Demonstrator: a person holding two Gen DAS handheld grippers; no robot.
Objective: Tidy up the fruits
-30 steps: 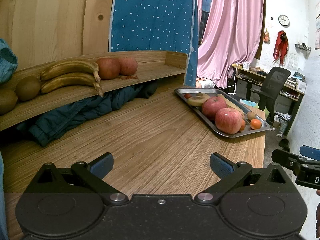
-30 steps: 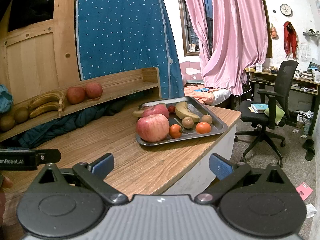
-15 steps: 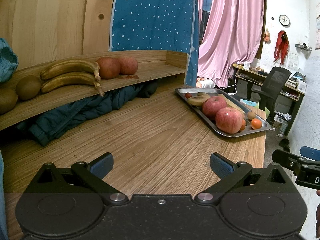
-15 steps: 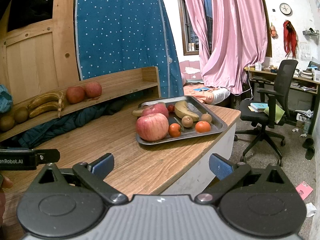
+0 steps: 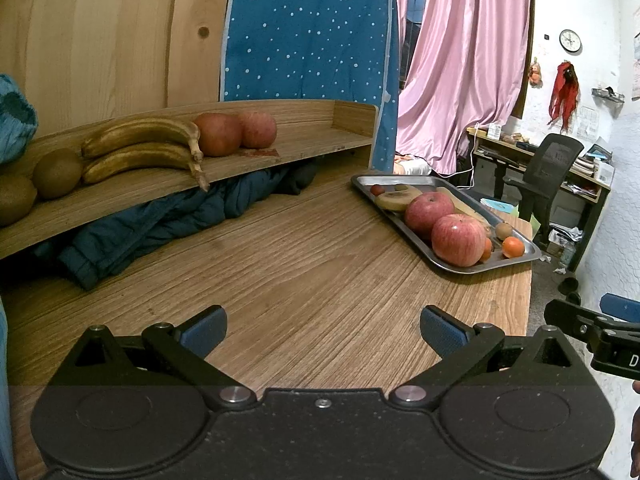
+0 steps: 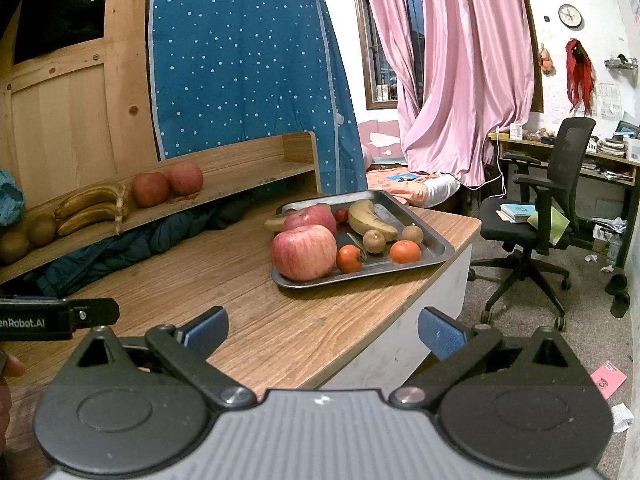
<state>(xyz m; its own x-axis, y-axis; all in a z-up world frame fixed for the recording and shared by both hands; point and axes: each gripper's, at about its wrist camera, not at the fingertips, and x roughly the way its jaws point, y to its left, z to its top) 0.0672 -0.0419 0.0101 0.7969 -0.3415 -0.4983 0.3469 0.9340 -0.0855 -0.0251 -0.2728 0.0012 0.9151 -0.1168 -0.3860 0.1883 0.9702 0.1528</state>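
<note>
A metal tray on the wooden table holds two red apples, a banana, small oranges, brown round fruits and a small red fruit. On the wooden shelf lie two bananas, two apples and kiwis. My left gripper hangs open over the table's near part, holding nothing. My right gripper is open and empty near the table's front edge, short of the tray.
A dark blue jacket is stuffed under the shelf. An office chair and a cluttered desk stand right of the table. The table edge drops off to a littered floor. Pink curtains hang behind.
Both views have drifted slightly; the tray sits a little farther off in each. Both grippers stay open and empty.
</note>
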